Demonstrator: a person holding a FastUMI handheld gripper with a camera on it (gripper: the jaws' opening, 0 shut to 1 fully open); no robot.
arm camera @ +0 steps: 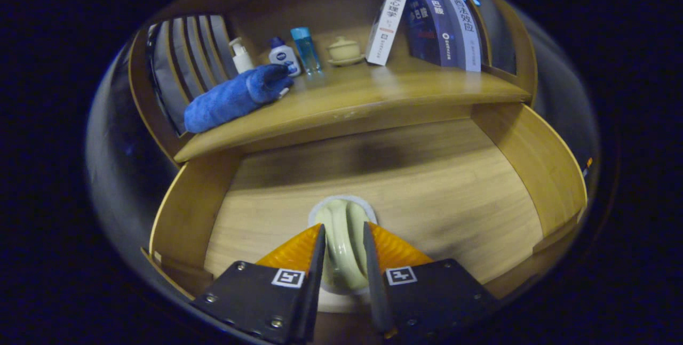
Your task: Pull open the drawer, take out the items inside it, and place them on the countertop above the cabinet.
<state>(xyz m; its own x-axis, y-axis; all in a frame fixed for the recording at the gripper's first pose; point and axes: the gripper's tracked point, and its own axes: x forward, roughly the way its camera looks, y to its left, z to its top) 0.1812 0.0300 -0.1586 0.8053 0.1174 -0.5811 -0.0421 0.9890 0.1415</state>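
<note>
tongs (pixel 344 249) down inside the open drawer (pixel 437 185), both fingers pressed against the sides of a pale green dish (pixel 344 227) standing on edge between them. beyond the tongs, up on the surface (pixel 384 94), a rolled blue towel (pixel 235 97) lies off to the left, with small bottles (pixel 283 54), a lidded cup (pixel 344 49) and leaning books (pixel 427 19) further back

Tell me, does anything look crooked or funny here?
Yes. The white book tilts against the upright blue books. The blue towel lies slantwise near the countertop edge. The tool grips a pale green dish.
</note>
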